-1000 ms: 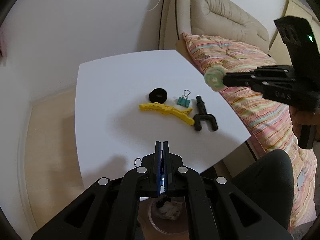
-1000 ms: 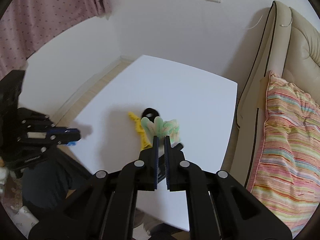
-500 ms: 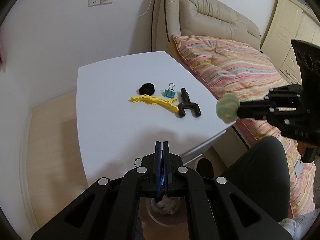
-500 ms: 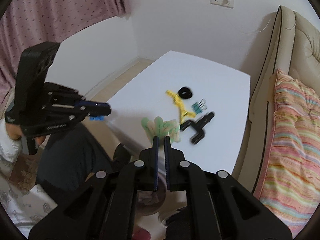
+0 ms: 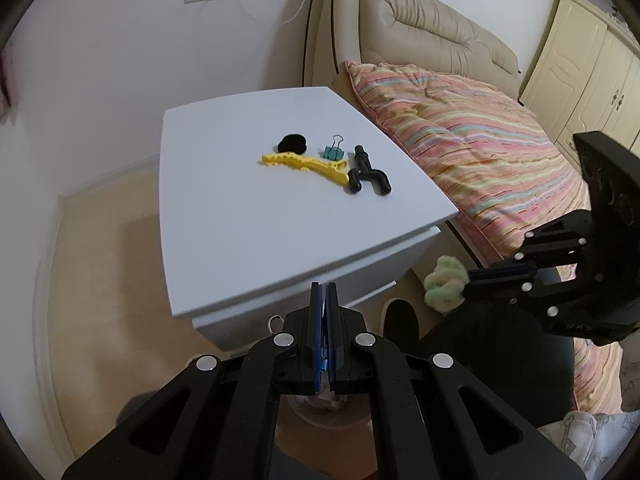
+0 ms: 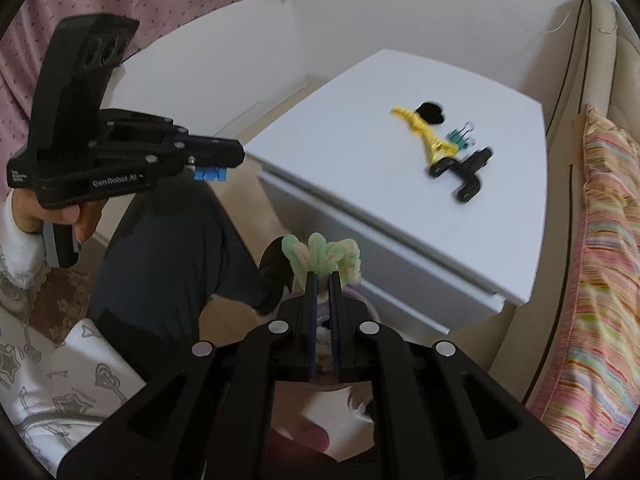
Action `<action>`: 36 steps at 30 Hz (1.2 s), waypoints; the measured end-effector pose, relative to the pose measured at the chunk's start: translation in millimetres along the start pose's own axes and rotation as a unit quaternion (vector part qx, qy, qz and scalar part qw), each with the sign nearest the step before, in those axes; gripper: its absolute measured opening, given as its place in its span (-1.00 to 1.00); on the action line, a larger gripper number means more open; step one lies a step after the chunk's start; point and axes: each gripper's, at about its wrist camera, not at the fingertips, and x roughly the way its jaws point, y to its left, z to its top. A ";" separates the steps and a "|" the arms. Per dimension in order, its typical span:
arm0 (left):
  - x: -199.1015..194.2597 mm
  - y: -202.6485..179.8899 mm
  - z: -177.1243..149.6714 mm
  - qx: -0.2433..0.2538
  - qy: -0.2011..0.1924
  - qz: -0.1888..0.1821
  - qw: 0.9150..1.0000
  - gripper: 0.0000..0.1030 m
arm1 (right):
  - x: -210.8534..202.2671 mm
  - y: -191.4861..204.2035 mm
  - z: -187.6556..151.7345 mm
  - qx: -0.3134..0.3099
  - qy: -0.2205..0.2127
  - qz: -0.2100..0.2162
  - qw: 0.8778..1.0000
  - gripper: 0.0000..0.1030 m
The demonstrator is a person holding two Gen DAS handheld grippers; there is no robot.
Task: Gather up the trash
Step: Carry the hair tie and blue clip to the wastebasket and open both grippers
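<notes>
Because the trash goes into a bin on the floor, the right gripper [image 6: 322, 276] holds its jaws clamped on a green and cream wad [image 6: 322, 254] off the table [image 5: 248, 216], low beside its edge. The left gripper [image 5: 325, 286] is pressed together with nothing between. Both grippers mostly hide the bin [image 5: 320, 414], so what it holds is hard to make out.

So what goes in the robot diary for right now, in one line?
right tongs: shut on green fluffy scrap | left tongs: shut | table: four items left
</notes>
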 end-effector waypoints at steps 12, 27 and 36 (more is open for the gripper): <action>-11.4 2.7 -10.3 -0.007 -0.004 0.004 1.000 -0.96 | 13.5 10.3 -5.8 -0.006 0.010 0.015 1.000 0.29; -11.1 -15.9 -12.3 0.017 0.002 -0.017 1.000 -0.96 | -6.5 -7.3 -7.3 0.034 -0.020 -0.021 0.999 0.94; -4.4 -39.2 -11.6 0.045 0.014 -0.031 0.998 -0.96 | -25.7 -23.6 -14.6 0.057 -0.038 -0.051 0.996 0.94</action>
